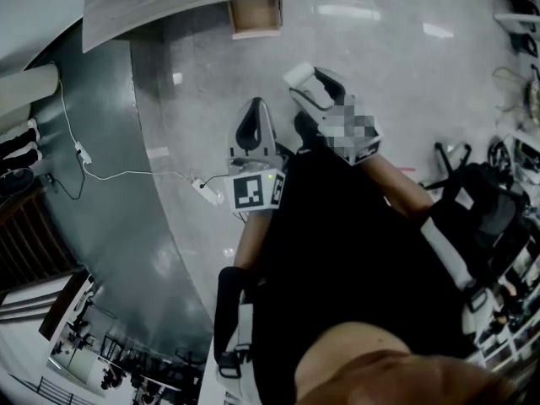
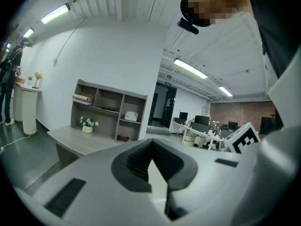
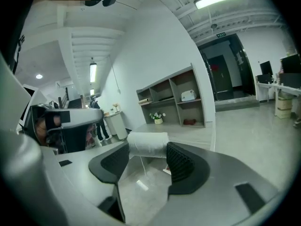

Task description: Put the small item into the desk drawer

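Note:
A small white roll point(image 3: 146, 144) sits between the dark pads of my right gripper point(image 3: 146, 152), which is shut on it. In the head view the right gripper point(image 1: 314, 89) is held above the floor with the white roll point(image 1: 298, 75) at its tip. The left gripper point(image 1: 253, 126) is beside it, slightly nearer to me. My left gripper point(image 2: 151, 163) has its jaws shut together with nothing between them. The pale wooden desk point(image 1: 169, 2) lies ahead, with an open drawer point(image 1: 255, 15) sticking out of its near edge.
An open shelf unit point(image 2: 110, 109) stands on the desk point(image 2: 77, 140), holding a flower pot point(image 2: 87, 125). A white cable and power strip point(image 1: 205, 191) lie on the floor to the left. A black office chair point(image 1: 489, 209) stands to the right. A person point(image 2: 8, 86) stands far left by a white pedestal point(image 2: 29, 109).

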`<action>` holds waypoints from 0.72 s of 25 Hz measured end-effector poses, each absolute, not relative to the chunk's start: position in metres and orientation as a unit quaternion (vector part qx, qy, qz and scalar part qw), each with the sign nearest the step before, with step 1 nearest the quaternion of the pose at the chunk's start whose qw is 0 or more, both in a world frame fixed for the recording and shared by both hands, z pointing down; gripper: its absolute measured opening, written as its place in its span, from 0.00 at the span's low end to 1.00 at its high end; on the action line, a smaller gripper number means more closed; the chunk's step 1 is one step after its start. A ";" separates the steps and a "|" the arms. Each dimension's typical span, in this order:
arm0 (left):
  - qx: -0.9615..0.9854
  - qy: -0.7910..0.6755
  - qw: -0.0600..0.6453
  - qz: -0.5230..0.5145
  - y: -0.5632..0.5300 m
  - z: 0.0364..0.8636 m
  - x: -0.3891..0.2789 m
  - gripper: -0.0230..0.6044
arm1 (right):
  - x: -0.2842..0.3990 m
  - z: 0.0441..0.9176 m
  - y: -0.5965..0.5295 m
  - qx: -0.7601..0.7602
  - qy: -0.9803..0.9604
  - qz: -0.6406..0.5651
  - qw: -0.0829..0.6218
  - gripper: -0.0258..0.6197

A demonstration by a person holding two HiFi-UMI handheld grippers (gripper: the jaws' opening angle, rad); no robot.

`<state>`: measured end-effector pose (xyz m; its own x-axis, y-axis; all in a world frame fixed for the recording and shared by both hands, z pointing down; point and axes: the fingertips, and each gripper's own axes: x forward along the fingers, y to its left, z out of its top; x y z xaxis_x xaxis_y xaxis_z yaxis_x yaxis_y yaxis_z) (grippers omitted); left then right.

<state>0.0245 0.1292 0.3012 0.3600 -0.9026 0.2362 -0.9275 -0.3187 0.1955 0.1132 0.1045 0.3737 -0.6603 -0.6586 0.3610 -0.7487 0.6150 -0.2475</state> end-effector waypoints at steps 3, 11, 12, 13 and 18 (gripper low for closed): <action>0.799 -0.580 0.153 0.039 0.115 0.303 0.031 0.03 | 0.124 0.384 0.087 0.391 -0.890 0.196 0.131 0.43; 0.782 -0.599 0.165 0.058 0.099 0.315 0.032 0.03 | 0.131 0.412 0.068 0.378 -0.888 0.219 0.146 0.43; 0.780 -0.601 0.166 0.057 0.096 0.317 0.029 0.03 | 0.129 0.416 0.065 0.377 -0.887 0.220 0.148 0.43; 0.779 -0.602 0.168 0.055 0.092 0.320 0.027 0.03 | 0.128 0.418 0.062 0.377 -0.887 0.219 0.148 0.43; 0.777 -0.605 0.170 0.045 0.070 0.322 0.026 0.03 | 0.128 0.424 0.041 0.381 -0.885 0.220 0.153 0.43</action>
